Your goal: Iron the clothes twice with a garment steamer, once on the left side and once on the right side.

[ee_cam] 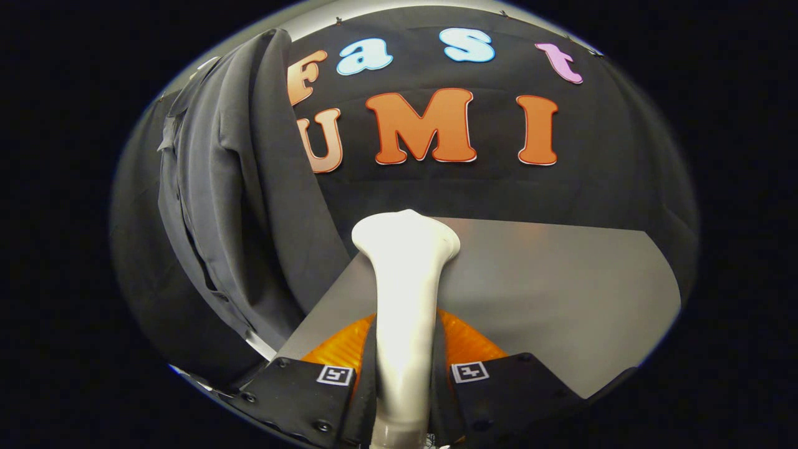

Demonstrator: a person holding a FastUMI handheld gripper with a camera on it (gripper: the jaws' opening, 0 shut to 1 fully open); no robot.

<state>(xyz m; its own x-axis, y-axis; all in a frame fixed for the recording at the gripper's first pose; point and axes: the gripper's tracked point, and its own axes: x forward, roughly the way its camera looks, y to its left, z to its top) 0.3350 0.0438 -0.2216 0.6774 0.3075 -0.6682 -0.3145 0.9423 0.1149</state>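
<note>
Setting: booth with a black cloth wall (436, 199) behind a flat grey table surface (548, 293).

Item 1, garment: a dark grey shirt-like piece of clothing (230, 206) hangs to the left of the fingers and beyond them, in front of the wall. Its folds run downward, a seam or placket shows along its left half, and its lower edge drops past the table's left edge.

Item 2, garment steamer (404, 293): white, with a slim handle that rises between the fingers and widens into a flared head at the top. The head stands above the table, just right of the garment's hem; whether it touches the fabric cannot be told.

Item 3, gripper (404, 374): clenched on the steamer handle, one finger (324, 386) pressing on each side. Each finger carries a small square marker.
</note>
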